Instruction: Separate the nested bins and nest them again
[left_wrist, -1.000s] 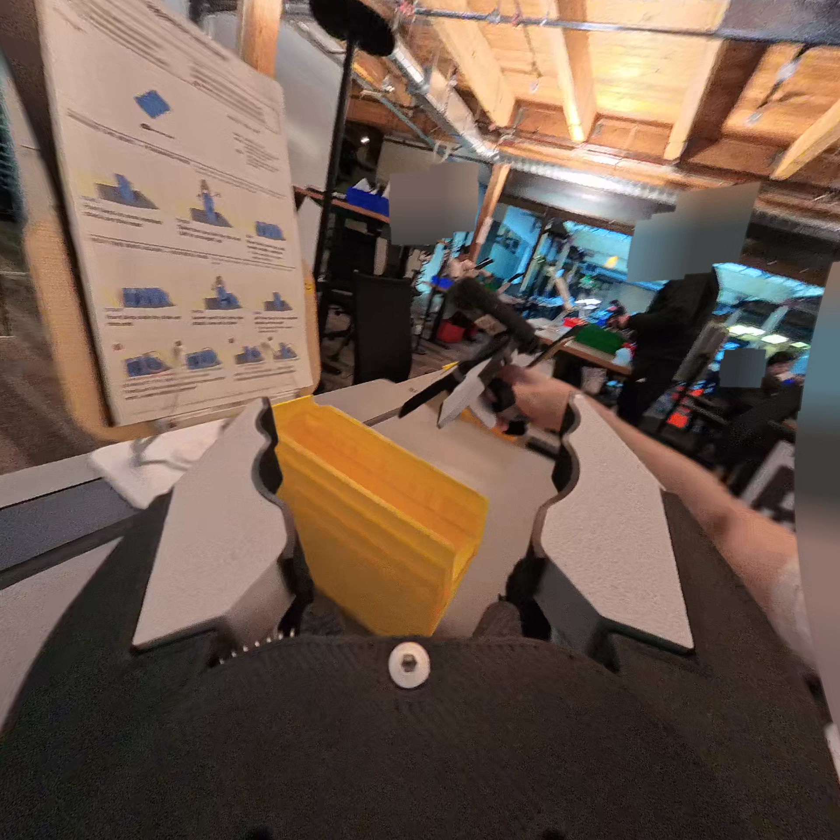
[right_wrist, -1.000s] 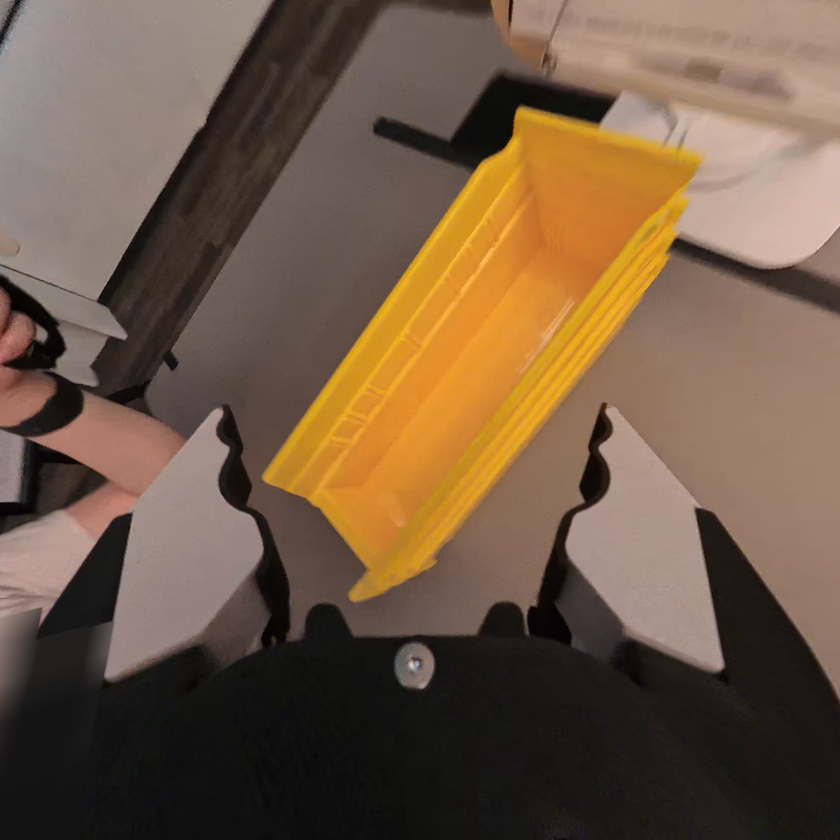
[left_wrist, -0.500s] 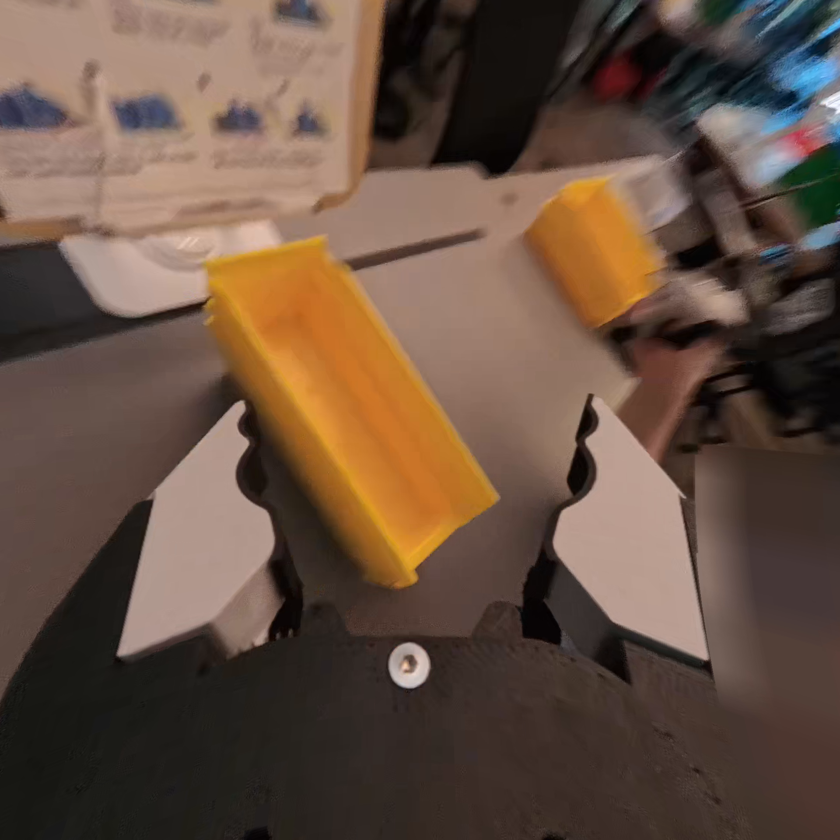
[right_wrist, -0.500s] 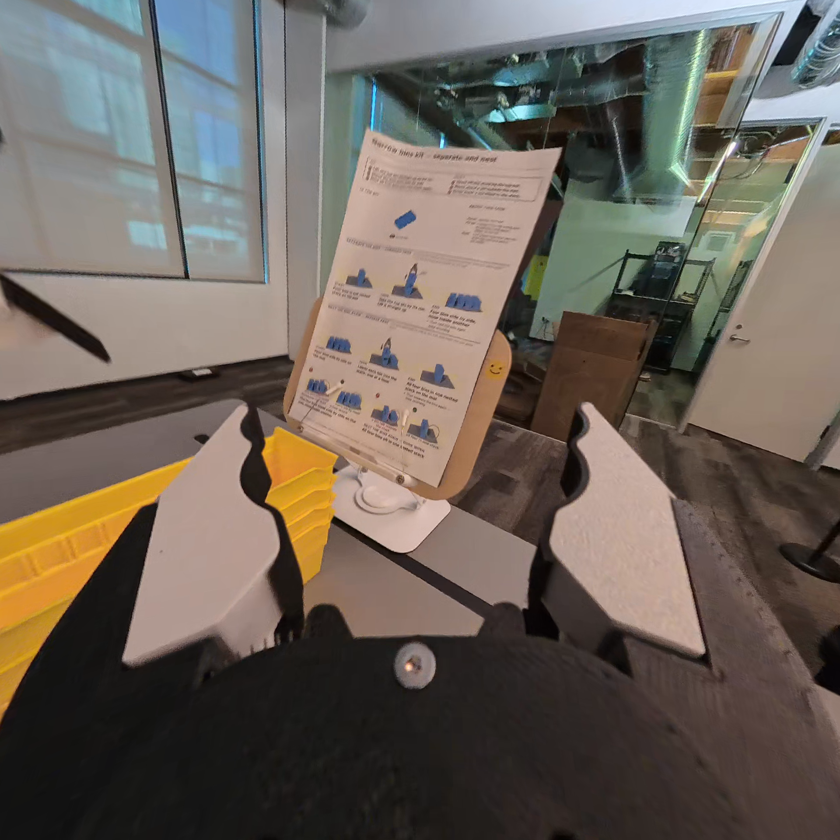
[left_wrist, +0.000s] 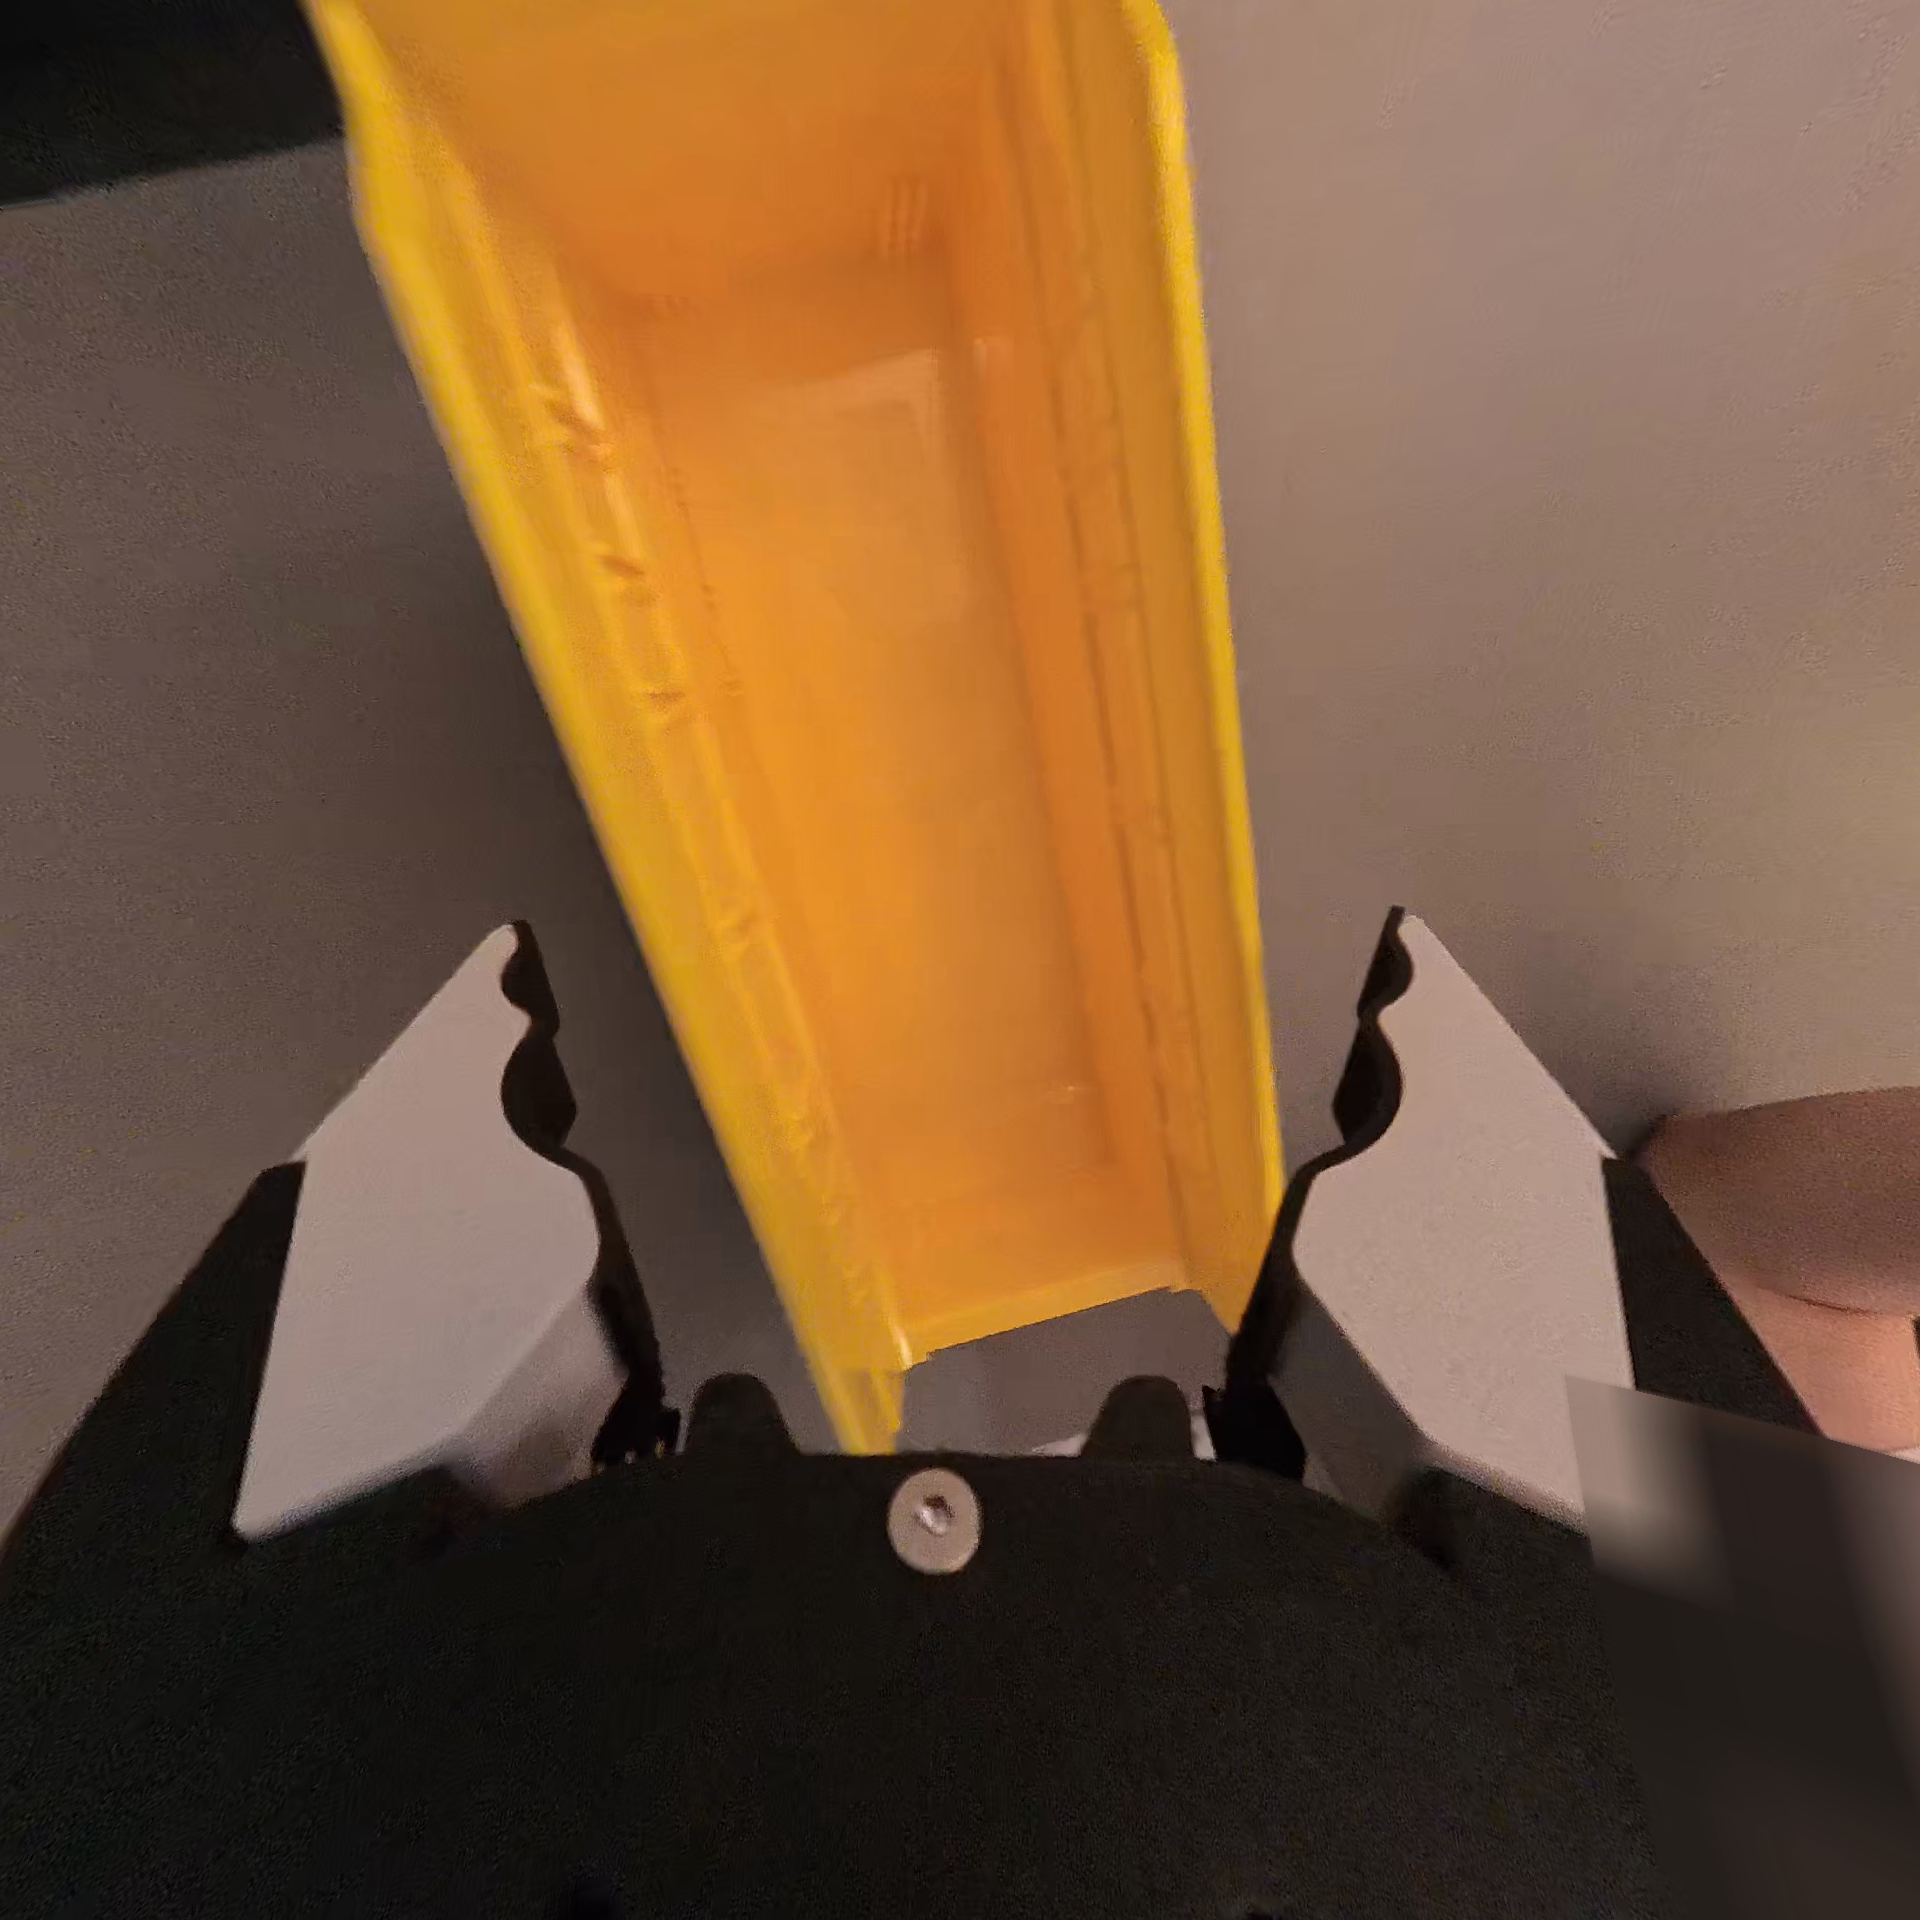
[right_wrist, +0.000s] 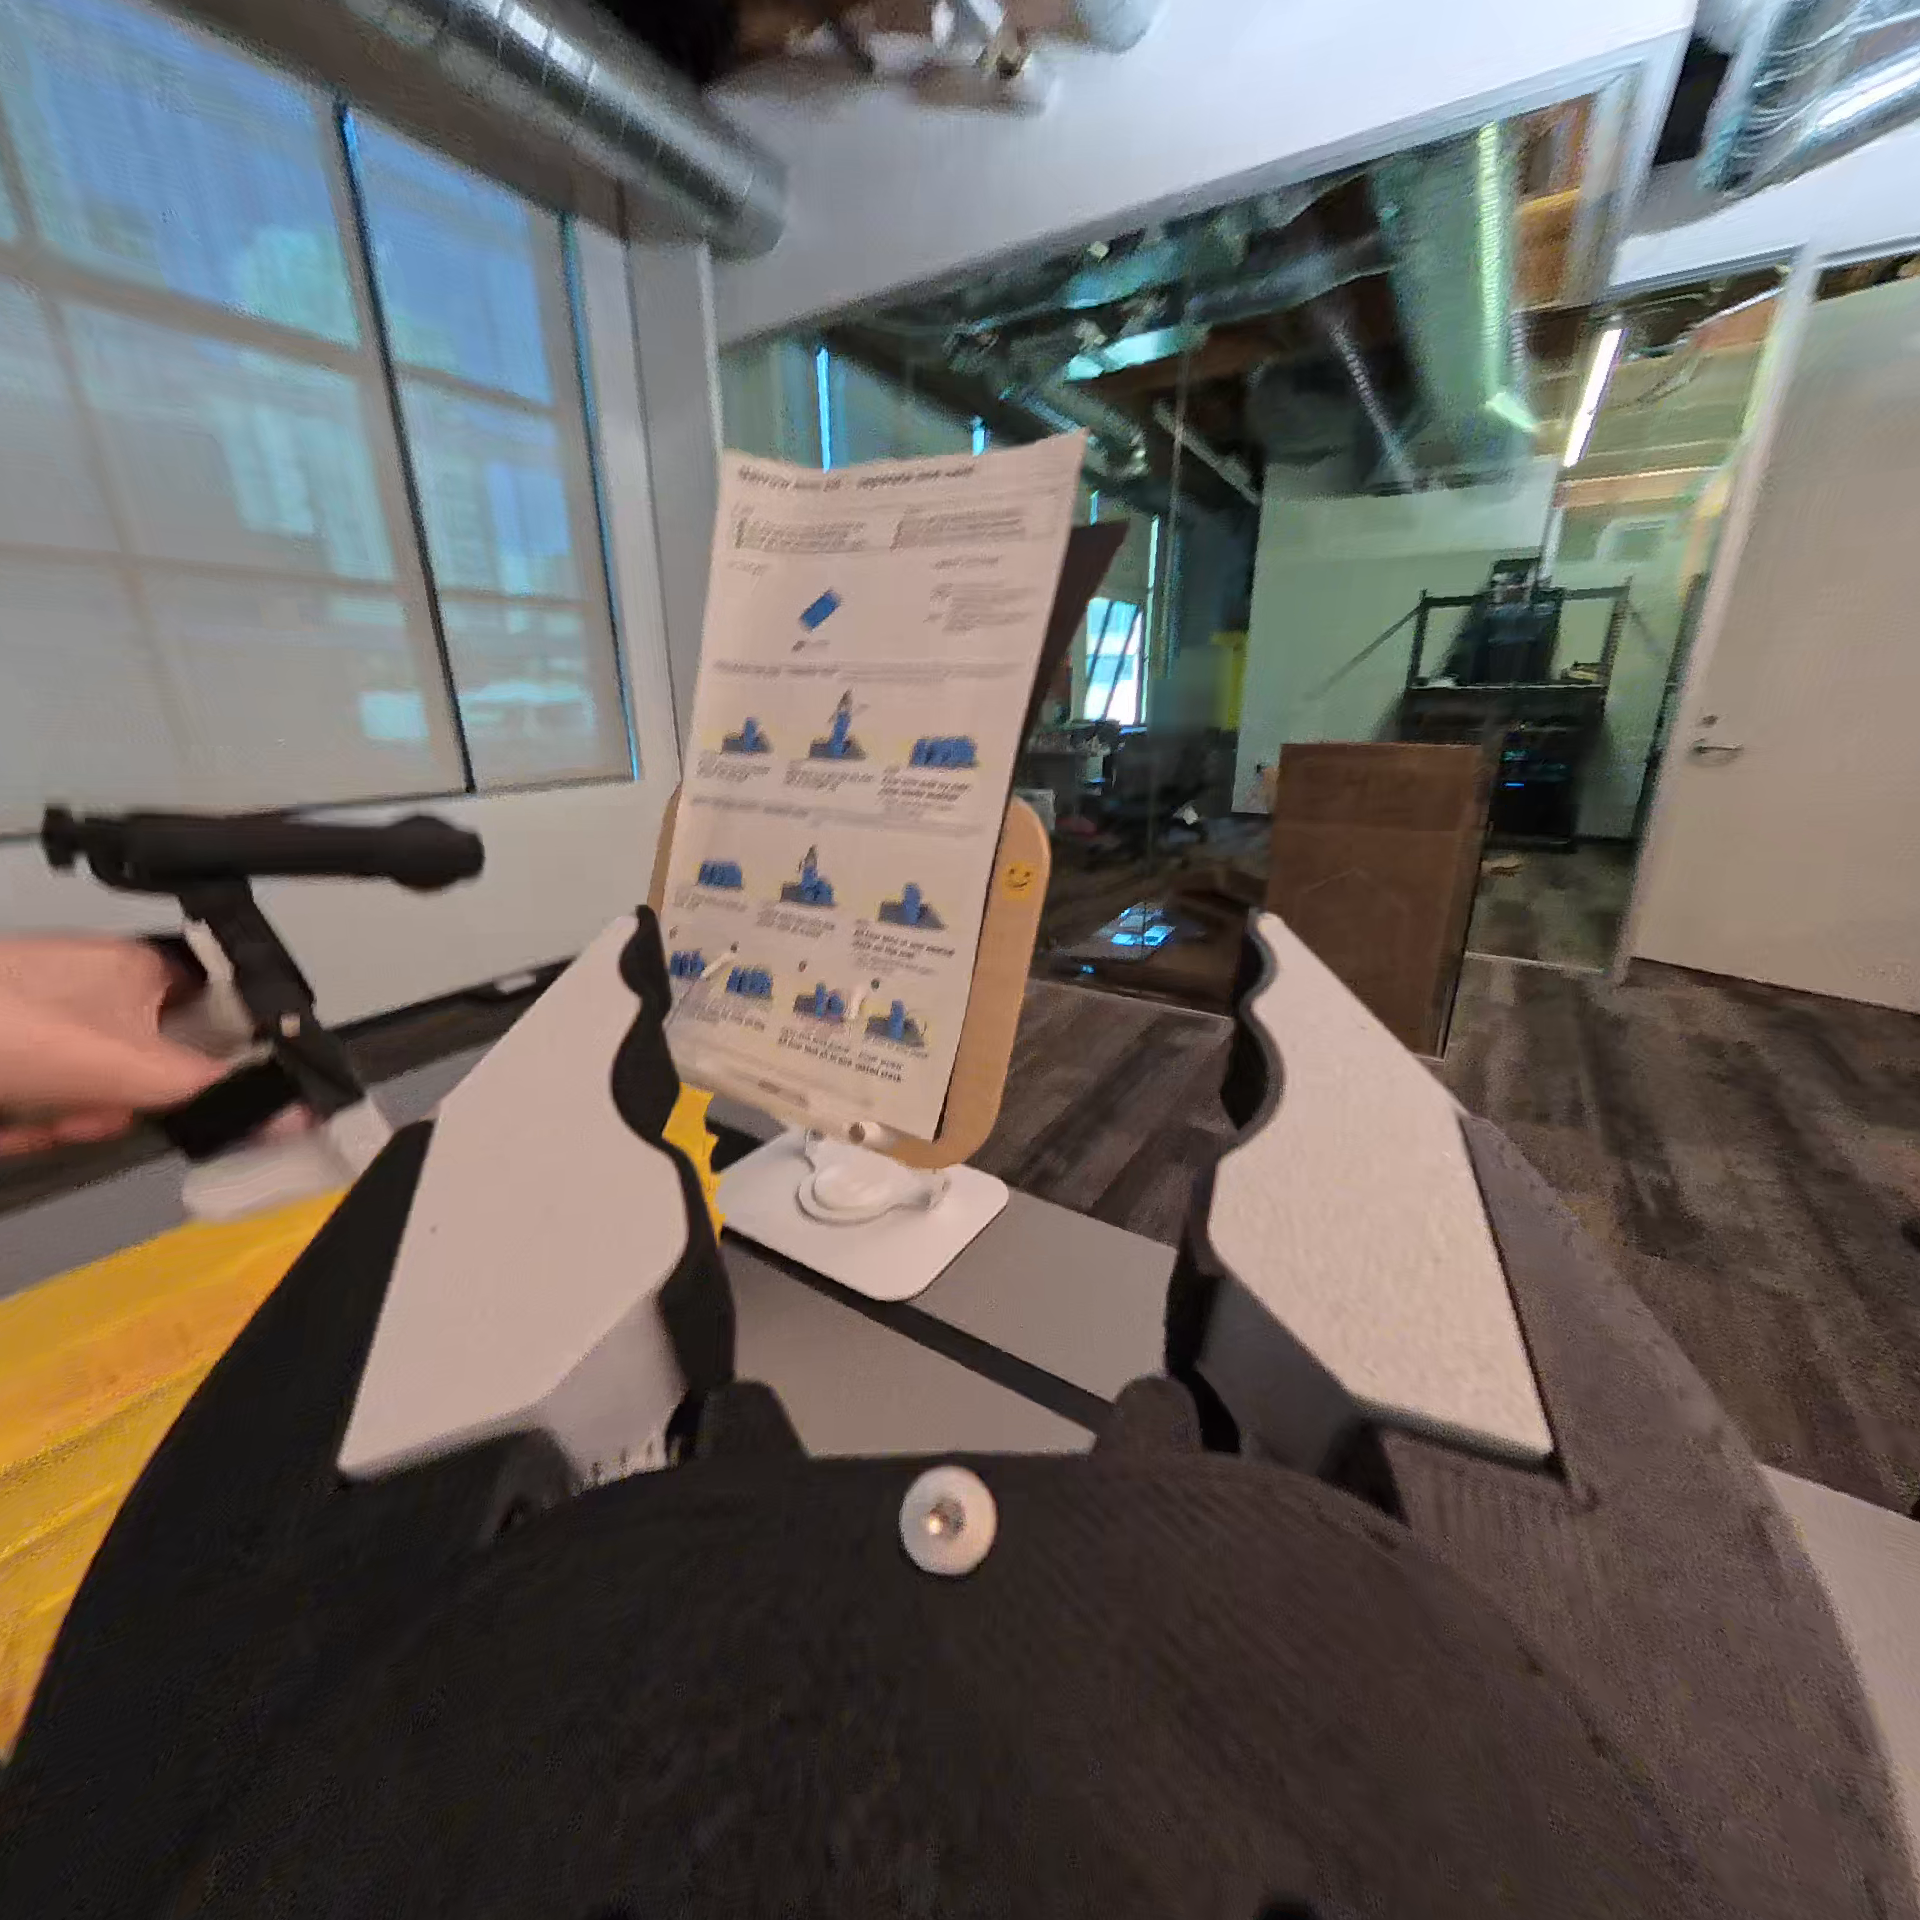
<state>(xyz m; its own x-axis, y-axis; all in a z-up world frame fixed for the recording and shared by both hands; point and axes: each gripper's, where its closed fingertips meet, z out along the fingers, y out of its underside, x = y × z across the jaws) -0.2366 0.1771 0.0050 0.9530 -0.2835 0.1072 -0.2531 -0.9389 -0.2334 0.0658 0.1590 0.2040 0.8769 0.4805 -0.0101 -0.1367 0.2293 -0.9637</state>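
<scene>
1. My left claw (left_wrist: 956, 935) stands wide, pointing down at the long, narrow yellow plastic bins (left_wrist: 862, 665), nested, which run from the top edge to the lower middle of the left wrist view.
2. The bins' near end lies between the two pale fingers; I see grey bench (left_wrist: 260, 623) between the left finger and the bin wall, so nothing is gripped.
3. My right claw (right_wrist: 940, 935) is also parted, with only air and the room between its fingers.
4. In the right wrist view the yellow bins show at the lower left edge, beside the claw's left finger.
5. A white printed instruction sheet (right_wrist: 873, 748) on a tan board with a white base stands at centre frame on the bench.
</scene>
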